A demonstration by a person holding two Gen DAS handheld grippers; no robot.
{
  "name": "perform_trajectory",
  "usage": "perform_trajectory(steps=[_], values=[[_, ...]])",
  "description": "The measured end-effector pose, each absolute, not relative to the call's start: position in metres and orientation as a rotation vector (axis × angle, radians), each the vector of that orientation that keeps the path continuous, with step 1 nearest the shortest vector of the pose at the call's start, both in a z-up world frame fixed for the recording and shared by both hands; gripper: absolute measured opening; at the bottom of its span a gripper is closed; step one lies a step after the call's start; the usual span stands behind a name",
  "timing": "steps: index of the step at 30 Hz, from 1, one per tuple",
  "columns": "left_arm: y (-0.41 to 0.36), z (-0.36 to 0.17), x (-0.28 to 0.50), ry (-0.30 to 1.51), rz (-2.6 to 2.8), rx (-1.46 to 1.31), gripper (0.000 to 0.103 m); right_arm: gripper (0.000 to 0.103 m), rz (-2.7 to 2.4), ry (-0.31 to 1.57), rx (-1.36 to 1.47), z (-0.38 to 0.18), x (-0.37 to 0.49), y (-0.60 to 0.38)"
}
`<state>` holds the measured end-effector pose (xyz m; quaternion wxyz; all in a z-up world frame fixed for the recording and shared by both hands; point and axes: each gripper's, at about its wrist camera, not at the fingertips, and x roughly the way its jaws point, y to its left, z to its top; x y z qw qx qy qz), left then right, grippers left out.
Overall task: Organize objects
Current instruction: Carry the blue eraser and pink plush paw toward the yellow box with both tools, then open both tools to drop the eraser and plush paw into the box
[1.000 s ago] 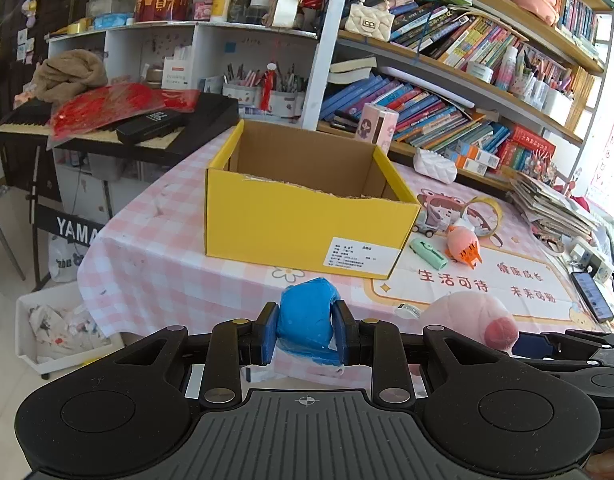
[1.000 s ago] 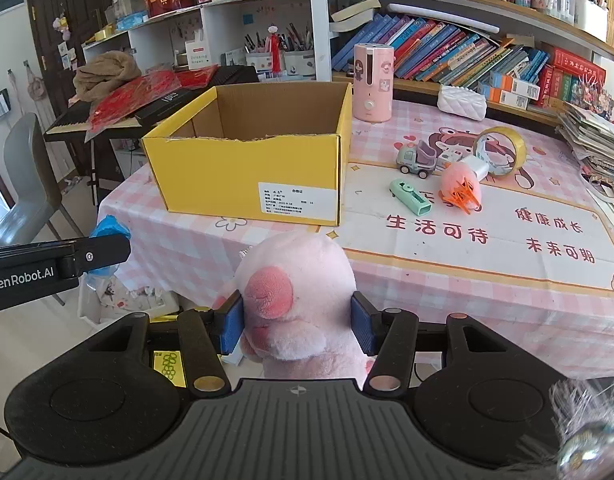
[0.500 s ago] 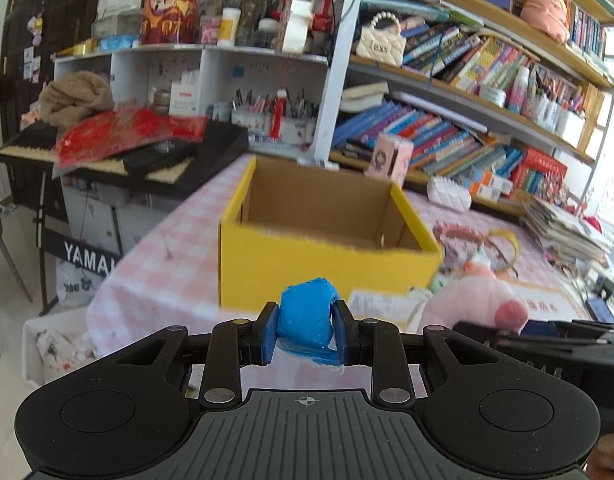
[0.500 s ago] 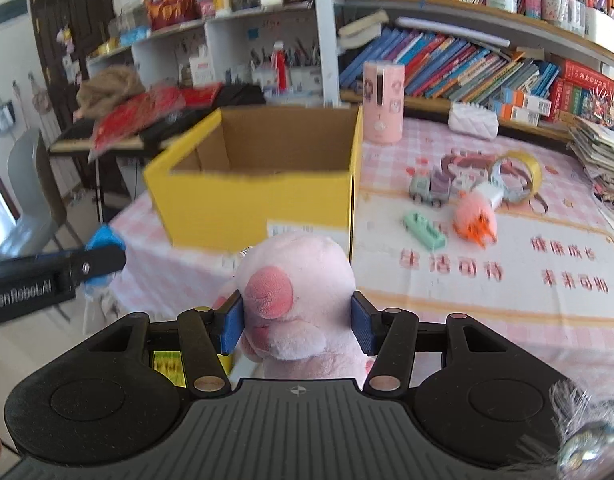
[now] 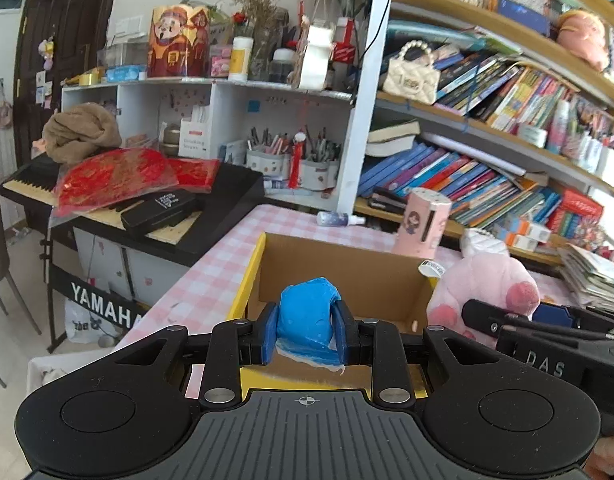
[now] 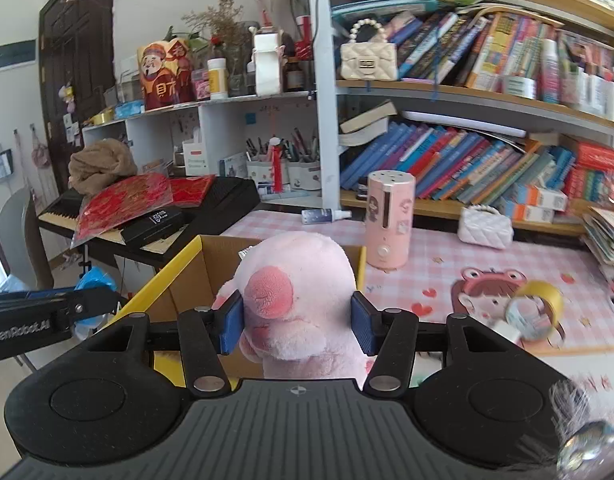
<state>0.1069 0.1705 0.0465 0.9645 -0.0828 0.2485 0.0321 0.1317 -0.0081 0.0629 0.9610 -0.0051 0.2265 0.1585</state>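
Note:
My left gripper (image 5: 306, 330) is shut on a blue lump of clay-like stuff (image 5: 307, 312) and holds it over the near edge of the open yellow cardboard box (image 5: 251, 276). My right gripper (image 6: 298, 322) is shut on a pink plush pig (image 6: 295, 280) and holds it over the same box (image 6: 175, 264), at its right side. In the left wrist view the pig (image 5: 487, 284) and the right gripper (image 5: 507, 320) sit just right of the box. The box's floor is mostly hidden.
The box stands on a pink checked table (image 6: 435, 252). A pink cylinder (image 6: 389, 220), a white quilted pouch (image 6: 485, 227) and a yellow tape roll (image 6: 541, 300) lie to the right. A keyboard with red bags (image 5: 119, 176) stands left; bookshelves (image 5: 487, 152) behind.
Both grippers have risen and moved forward from below the table's edge to over the box, each still holding its object.

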Motion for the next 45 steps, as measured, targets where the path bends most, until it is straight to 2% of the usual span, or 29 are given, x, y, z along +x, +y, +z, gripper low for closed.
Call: perform_trajectory(steps=[19,22,24,39,45], values=[[0.159,0.001,0.19,0.682,0.158,-0.142,0.027,0.051,0.506,0.568,-0.194,0.002,0.22,0.024],[0.157,-0.006,0.195,0.709,0.166,-0.138,0.027,0.046,0.527,0.605,-0.212,-0.008,0.226,0.026],[0.156,-0.01,0.198,0.724,0.172,-0.139,0.027,0.033,0.534,0.624,-0.221,-0.013,0.229,0.026],[0.14,-0.03,0.216,0.8,0.196,-0.141,0.027,0.032,0.609,0.588,-0.35,-0.022,0.241,0.018],[0.131,-0.035,0.227,0.814,0.187,-0.123,0.027,0.027,0.597,0.562,-0.365,-0.022,0.254,0.002]])
